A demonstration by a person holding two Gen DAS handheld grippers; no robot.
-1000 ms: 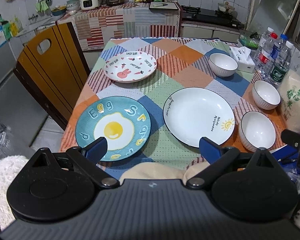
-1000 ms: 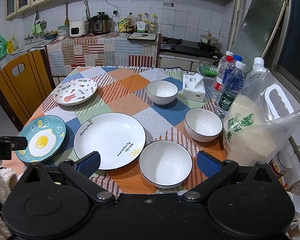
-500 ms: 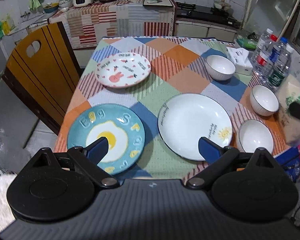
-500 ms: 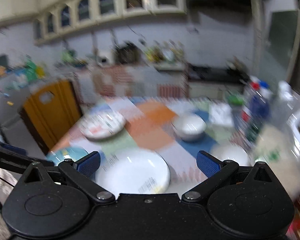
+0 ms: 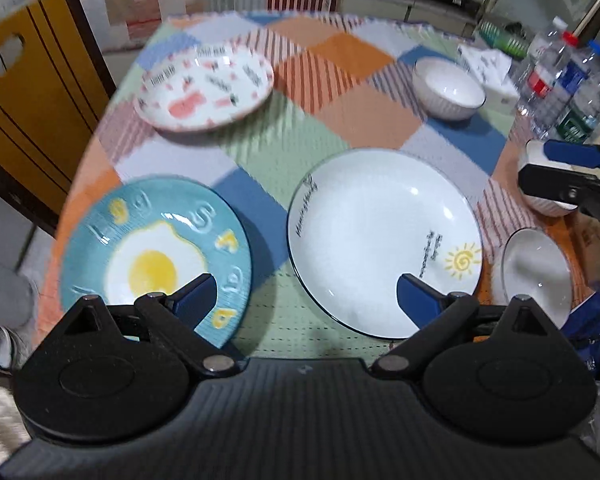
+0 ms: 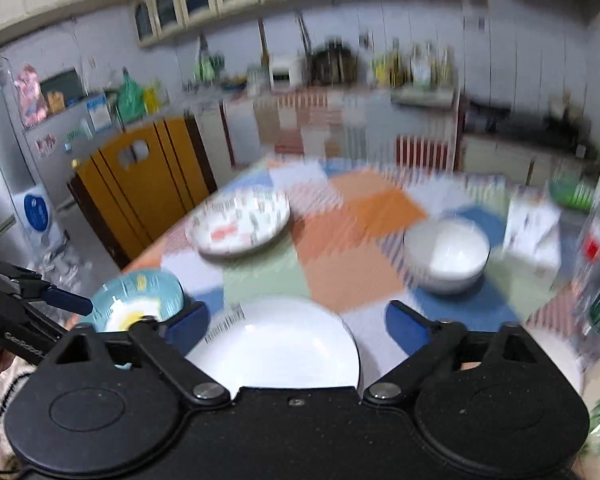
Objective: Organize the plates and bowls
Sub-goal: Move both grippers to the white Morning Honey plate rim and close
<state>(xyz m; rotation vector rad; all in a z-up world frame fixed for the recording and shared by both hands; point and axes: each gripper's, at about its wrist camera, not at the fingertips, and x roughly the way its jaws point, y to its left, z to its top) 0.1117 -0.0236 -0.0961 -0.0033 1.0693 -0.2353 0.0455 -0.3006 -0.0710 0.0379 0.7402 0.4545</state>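
Patchwork tablecloth (image 5: pixel 312 64): egg plate (image 5: pixel 156 256) embossed with letters; both grippers' fingers (image 5: pixel 192 298) (image 6: pixel 404 326) spread wide, empty.

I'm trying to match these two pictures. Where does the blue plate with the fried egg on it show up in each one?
Left wrist view: the blue egg plate lies lower left, at the near table edge, partly behind the left gripper.
Right wrist view: the same plate sits far left, small and blurred, beside the right gripper.
Shared landmark: the big white plate, right of the egg plate in both.
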